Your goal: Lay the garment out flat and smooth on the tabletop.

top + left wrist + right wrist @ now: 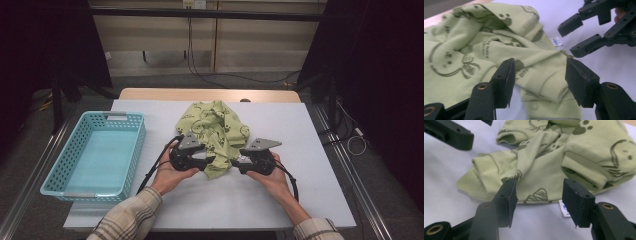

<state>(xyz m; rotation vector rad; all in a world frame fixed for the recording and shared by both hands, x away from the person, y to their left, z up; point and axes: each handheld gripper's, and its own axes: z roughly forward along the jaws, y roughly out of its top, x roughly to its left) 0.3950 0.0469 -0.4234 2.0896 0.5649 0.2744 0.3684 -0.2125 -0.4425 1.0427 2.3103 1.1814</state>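
Note:
A crumpled light-green garment (216,126) with dark cartoon prints lies in the middle of the white table cover. My left gripper (212,160) sits at its near left corner and my right gripper (235,162) at its near right corner, the two pointing at each other. In the left gripper view the jaws (539,80) stand open astride a fold of the garment (499,50), without pinching it. In the right gripper view the jaws (539,200) stand open over the garment's hem (541,170), beside a small white label (564,209).
A turquoise plastic basket (138,142) stands at the table's left side with nothing in it. The white cover (300,190) spans the table, with a strip of wood (210,94) at the far edge. Cables trail from both grippers toward the person.

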